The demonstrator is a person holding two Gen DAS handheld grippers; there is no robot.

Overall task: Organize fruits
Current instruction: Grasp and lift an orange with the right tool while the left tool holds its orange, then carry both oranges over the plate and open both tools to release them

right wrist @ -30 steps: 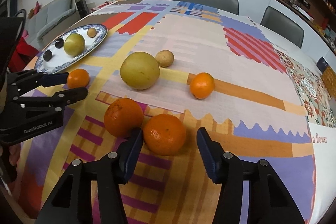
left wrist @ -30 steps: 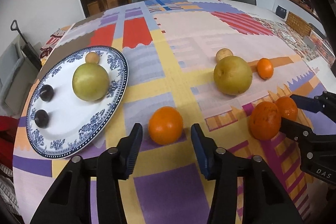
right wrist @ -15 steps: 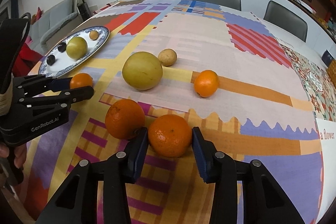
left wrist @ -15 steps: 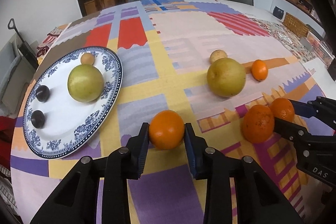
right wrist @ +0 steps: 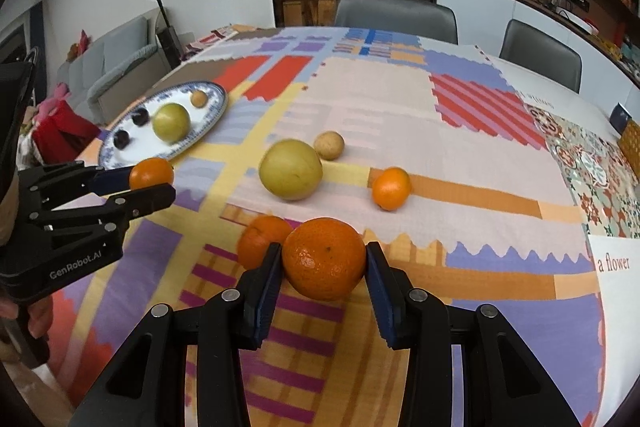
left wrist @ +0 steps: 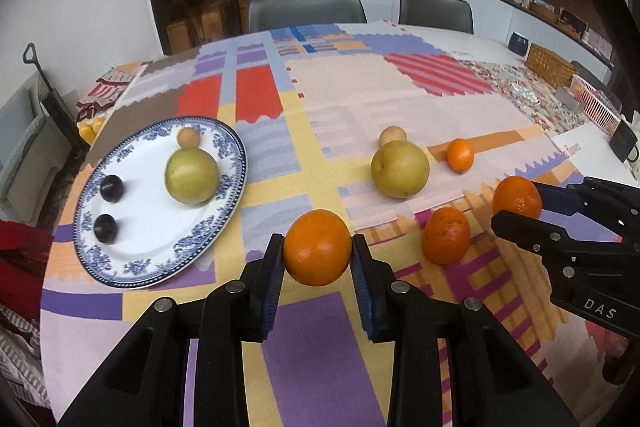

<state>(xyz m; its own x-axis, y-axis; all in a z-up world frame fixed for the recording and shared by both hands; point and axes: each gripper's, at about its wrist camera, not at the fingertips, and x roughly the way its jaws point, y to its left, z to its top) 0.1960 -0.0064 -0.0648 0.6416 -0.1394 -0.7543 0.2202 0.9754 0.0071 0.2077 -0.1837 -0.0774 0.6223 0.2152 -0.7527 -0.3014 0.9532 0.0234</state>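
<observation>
A: Where are the fruits right now?

B: The left gripper (left wrist: 318, 253) is clamped on an orange (left wrist: 318, 247) at lower centre of its view, apparently lifted off the desk (left wrist: 360, 95). The right gripper (right wrist: 322, 267) is closed around a mandarin (right wrist: 324, 259), low centre of its own view. The blue-rimmed plate (left wrist: 236, 163) sits at middle left, already carrying a green pear (left wrist: 192, 175), two dark plums and a small brown fruit.

A: What might go wrong?

B: Round, smooth skins are pinched only at their sides, so I'd guess a tilt or jolt could roll either fruit out. Another mandarin (right wrist: 262, 241) lies just behind the right gripper's left finger; swinging sideways could knock it. On the crowded plate, a careless drop could nudge the pear or plums.
</observation>
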